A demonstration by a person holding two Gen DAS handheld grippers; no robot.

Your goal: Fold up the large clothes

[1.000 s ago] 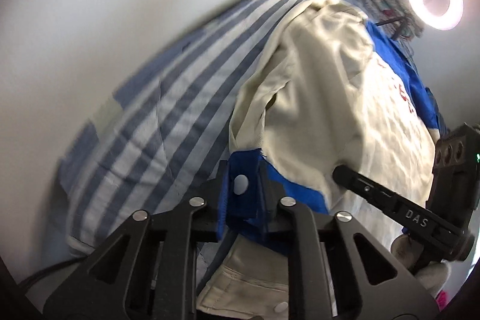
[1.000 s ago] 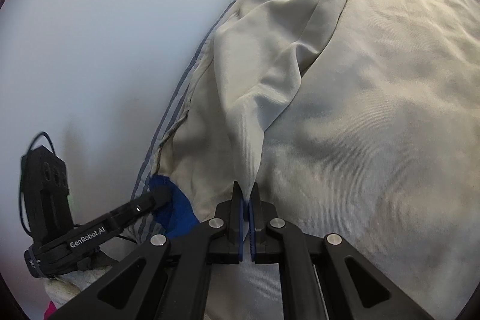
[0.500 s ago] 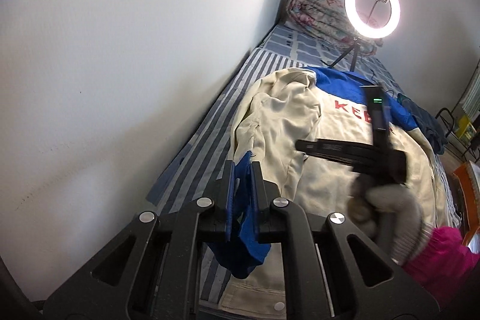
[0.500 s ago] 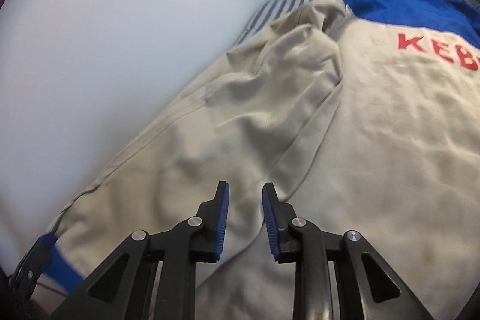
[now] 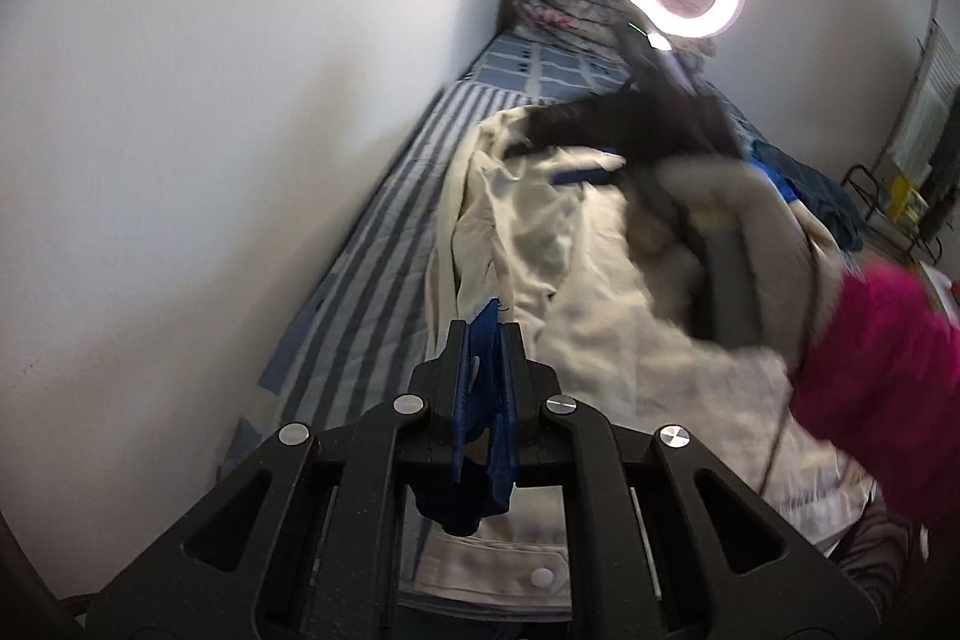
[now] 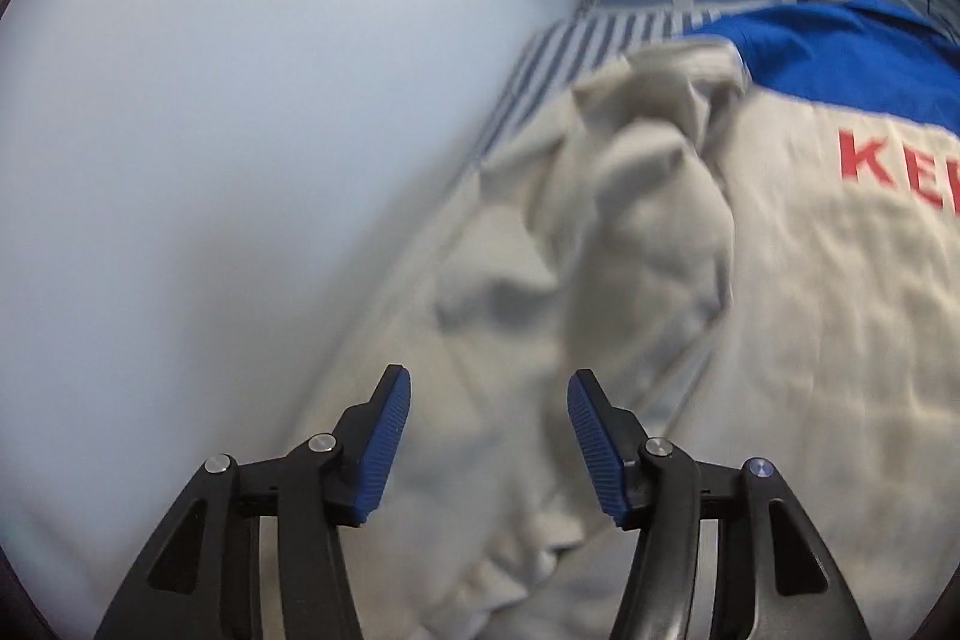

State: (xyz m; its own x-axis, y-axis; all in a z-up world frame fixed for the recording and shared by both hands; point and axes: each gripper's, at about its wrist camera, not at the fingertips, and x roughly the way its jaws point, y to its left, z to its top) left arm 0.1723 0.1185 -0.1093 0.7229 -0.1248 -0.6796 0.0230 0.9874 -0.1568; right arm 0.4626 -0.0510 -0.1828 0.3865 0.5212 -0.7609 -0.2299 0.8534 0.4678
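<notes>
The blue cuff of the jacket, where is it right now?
In the left wrist view the blue cuff sits low and centre, pinched in the left gripper, just left of the cream jacket on the striped bed.

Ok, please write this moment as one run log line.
left gripper: shut on blue cuff | right gripper: open, just opening, nothing between | jacket: on striped bed

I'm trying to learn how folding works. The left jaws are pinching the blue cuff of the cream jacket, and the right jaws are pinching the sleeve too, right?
Not quite. The left gripper does pinch the blue cuff of the cream jacket. But the right wrist view shows the right gripper with its jaws apart, just opened, nothing between them; the sleeve lies loose beyond them.
</notes>
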